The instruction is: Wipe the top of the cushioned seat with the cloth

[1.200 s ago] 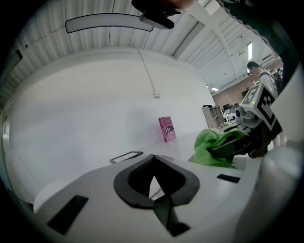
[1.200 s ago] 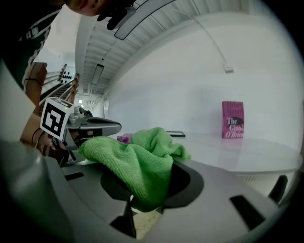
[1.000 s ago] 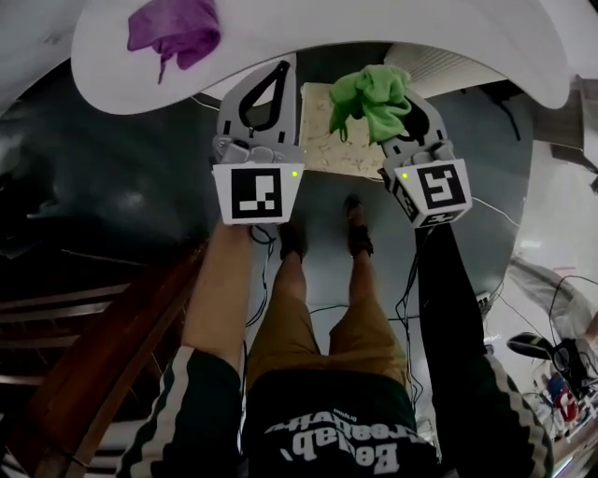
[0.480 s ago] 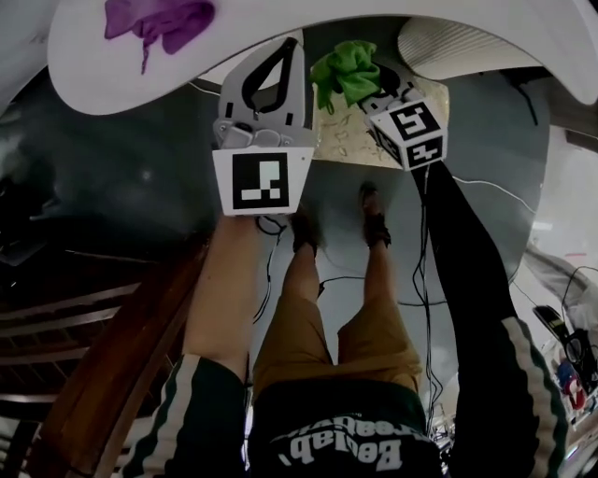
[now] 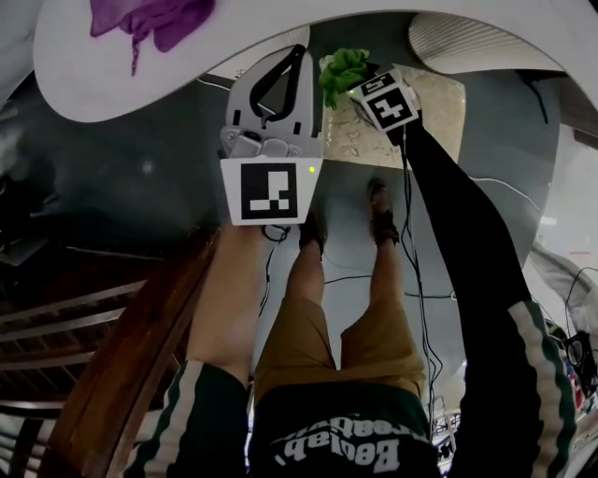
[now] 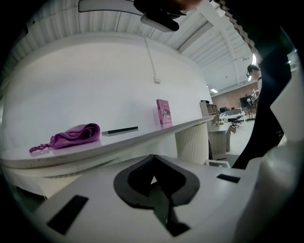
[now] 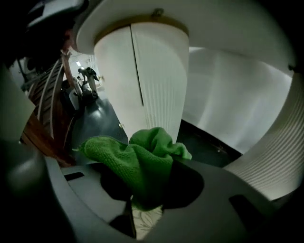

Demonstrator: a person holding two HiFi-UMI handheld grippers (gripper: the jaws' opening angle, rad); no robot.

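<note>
A purple cloth [image 5: 149, 19] lies on the white table [image 5: 84, 75]. The left gripper [image 5: 291, 63] is closed on nothing (jaws meeting). The right gripper [image 5: 353, 82] pinches the bunched green cloth [image 5: 341, 67] above the pale patterned cushioned seat [image 5: 434, 112].

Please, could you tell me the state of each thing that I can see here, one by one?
left claw: shut, empty.
right claw: shut on the green cloth.
green cloth: bunched up, pinched at its lower part.
purple cloth: crumpled, lying on the white table.
book: standing upright on the table.
seat: cannot tell if the cloth touches it.
</note>
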